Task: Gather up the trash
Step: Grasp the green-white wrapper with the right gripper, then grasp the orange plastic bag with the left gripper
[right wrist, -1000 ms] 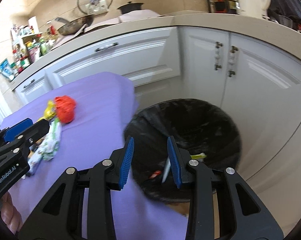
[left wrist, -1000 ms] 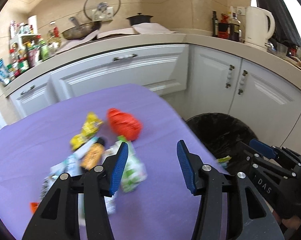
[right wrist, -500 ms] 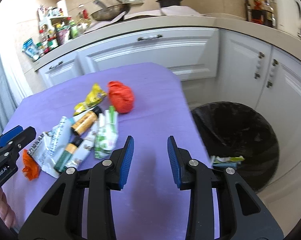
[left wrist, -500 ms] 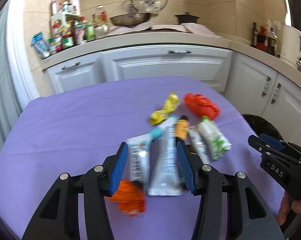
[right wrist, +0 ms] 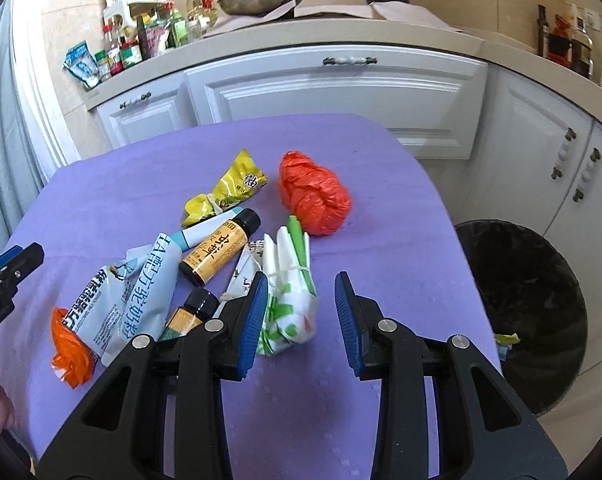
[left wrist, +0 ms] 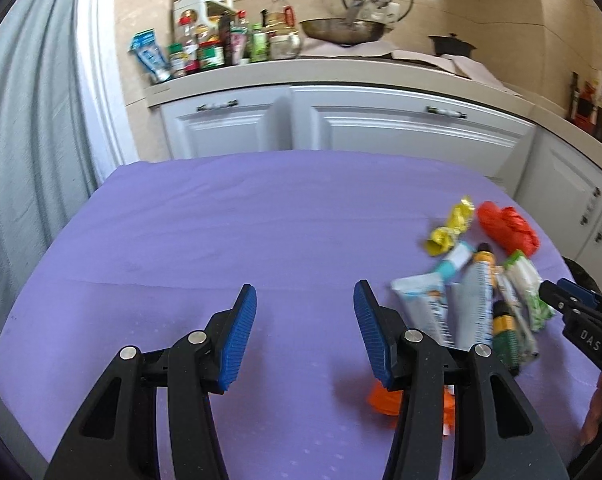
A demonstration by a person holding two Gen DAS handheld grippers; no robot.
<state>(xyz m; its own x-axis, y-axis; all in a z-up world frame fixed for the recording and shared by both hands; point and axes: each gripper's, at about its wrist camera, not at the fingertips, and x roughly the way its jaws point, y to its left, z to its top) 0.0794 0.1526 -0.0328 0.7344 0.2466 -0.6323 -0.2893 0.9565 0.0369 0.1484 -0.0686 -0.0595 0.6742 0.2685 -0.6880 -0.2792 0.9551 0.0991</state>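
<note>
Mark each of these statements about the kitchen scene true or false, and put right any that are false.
1. The red plastic bag lies on the purple cloth. True.
2. The right tool grips the brown bottle with the orange label. False: nothing sits between its pads, and the bottle lies on the cloth.
3. The black bin stands off the cloth's edge, on the side of the right tool. True.
4. The yellow wrapper is inside the bin. False: it lies on the cloth beside the red bag.
5. The left tool holds the orange scrap. False: the tool is empty and open; the scrap lies on the cloth, partly hidden behind one finger.
</note>
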